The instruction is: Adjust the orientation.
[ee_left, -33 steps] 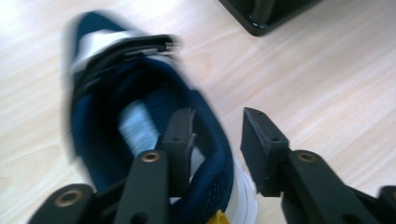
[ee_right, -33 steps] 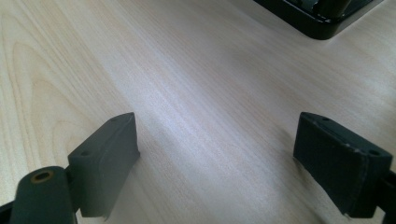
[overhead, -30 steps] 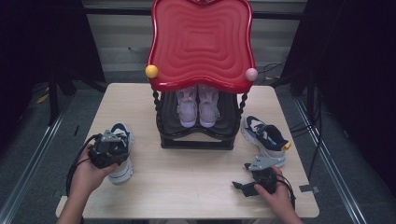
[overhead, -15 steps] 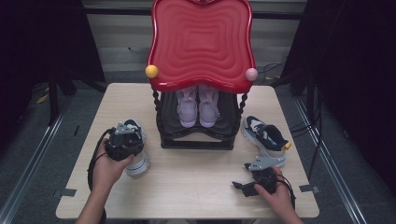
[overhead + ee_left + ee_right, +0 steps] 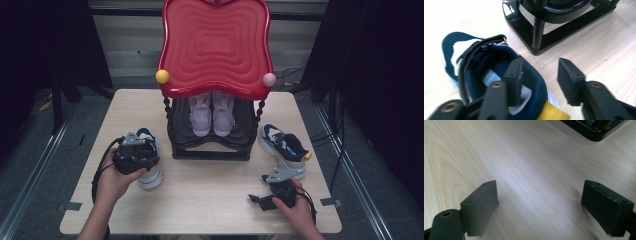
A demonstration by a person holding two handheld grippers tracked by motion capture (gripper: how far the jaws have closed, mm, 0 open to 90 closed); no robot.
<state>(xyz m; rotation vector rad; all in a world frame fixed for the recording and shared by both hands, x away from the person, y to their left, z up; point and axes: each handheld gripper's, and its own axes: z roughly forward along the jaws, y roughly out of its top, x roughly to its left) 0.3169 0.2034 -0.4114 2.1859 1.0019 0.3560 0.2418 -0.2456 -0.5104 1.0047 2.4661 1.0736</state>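
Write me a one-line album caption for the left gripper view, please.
Left gripper, jaws just opened, astride the heel wall of a navy sneaker beside the black shoe rack.

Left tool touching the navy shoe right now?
Cannot tell. Left gripper view: the left tool has just been opening, with the collar of the navy shoe between its jaws. One finger sits inside the opening, gap not plain; the other stands clear over wood.

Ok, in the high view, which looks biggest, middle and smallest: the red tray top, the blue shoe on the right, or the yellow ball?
1. Red tray top, by far the largest.
2. Blue shoe on the right.
3. Yellow ball, smallest.
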